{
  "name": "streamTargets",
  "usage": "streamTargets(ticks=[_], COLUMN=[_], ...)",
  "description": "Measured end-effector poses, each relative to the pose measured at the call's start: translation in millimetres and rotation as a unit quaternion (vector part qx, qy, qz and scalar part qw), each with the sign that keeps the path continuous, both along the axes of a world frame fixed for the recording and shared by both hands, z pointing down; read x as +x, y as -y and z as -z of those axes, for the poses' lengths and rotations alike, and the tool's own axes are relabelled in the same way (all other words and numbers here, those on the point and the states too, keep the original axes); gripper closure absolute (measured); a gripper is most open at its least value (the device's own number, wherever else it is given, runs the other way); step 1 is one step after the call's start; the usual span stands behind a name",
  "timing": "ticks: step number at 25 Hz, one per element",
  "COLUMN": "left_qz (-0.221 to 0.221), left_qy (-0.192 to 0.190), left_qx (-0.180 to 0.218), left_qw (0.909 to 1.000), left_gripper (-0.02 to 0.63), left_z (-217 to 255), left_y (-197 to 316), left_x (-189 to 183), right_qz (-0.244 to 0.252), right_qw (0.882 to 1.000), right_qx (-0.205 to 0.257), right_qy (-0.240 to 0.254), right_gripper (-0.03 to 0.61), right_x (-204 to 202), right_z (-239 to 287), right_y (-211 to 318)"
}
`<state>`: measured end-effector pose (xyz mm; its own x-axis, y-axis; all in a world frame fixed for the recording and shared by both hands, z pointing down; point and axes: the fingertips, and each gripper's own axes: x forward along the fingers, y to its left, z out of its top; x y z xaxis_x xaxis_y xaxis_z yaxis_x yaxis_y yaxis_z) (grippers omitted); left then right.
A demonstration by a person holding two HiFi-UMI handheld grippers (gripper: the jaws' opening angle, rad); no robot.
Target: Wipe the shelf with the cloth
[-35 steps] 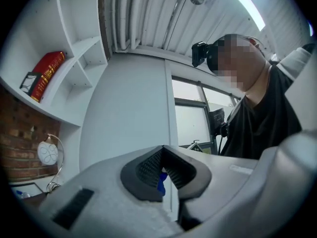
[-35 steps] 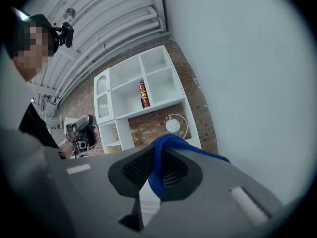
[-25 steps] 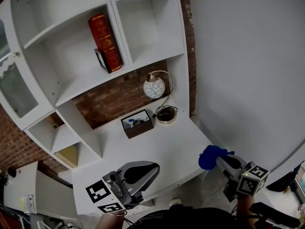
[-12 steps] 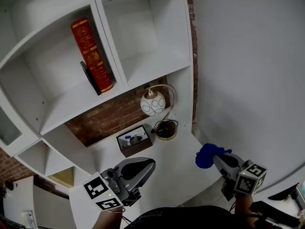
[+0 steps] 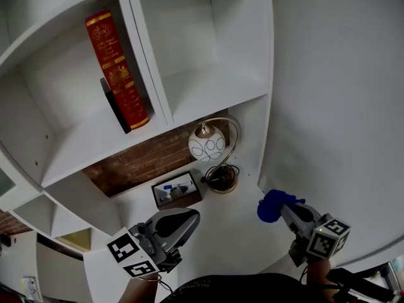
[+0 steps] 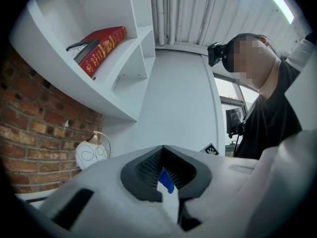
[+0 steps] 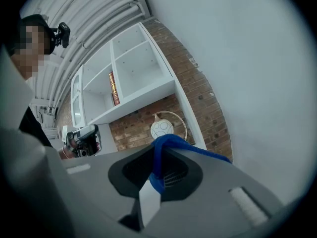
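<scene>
In the head view the left gripper (image 5: pixel 188 217) sits at about 7 o'clock over the white tabletop (image 5: pixel 237 235). Its jaws are closed together and hold nothing I can name. Its own view shows only a sliver of blue at the seam, and I cannot tell what that is.

Up at 11 o'clock a red book (image 5: pixel 117 68) stands tilted on the left bay of the shelf (image 5: pixel 208 93), with a dark flat item (image 5: pixel 111 105) leaning against it. The bay to its right is bare.

Near centre, a globe lamp (image 5: pixel 207 146) hangs from a hooped stand, and a small dark box (image 5: pixel 177 191) of oddments sits just beside it at its 8 o'clock.

At 4 o'clock the right gripper (image 5: pixel 285 212) is clamped on the blue cloth (image 5: pixel 271 207). The cloth bunches out past the tips, off the tabletop and well below the shelf boards. The right gripper view shows a fold draped over the closed jaws.

The step in hand looks to be lifting the cloth to the shelf. To do it well:
- Bring the bunched end in first, so the fabric meets the board before the jaw tips do.
- Pass the lamp hoop on its 3 o'clock side.
- Start on the bare bay.
- Press lightly and draw from back to front.
- Stop short of the tilted book, which could topple if nudged.
</scene>
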<state>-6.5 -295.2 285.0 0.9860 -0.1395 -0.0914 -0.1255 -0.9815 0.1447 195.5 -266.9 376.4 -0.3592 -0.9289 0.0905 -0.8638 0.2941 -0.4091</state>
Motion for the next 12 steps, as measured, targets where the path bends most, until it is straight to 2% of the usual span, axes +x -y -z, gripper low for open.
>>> streamTargets(ticks=[6, 12], left_qz=[0.057, 0.134], left_qy=[0.0, -0.002], left_qx=[0.008, 0.016], left_qw=[0.9983, 0.9909], left_gripper=[0.611, 0.611], left_z=[1.7, 6.8], left_y=[6.7, -5.1], left_x=[0.3, 10.9], right_qz=[0.05, 0.126], right_qw=[0.999, 0.992], right_qx=[-0.002, 0.019], right_qy=[0.0, -0.012], right_gripper=[0.545, 0.545], right_x=[6.9, 13.8], right_z=[-2.0, 18.9], right_y=[33.6, 54.5])
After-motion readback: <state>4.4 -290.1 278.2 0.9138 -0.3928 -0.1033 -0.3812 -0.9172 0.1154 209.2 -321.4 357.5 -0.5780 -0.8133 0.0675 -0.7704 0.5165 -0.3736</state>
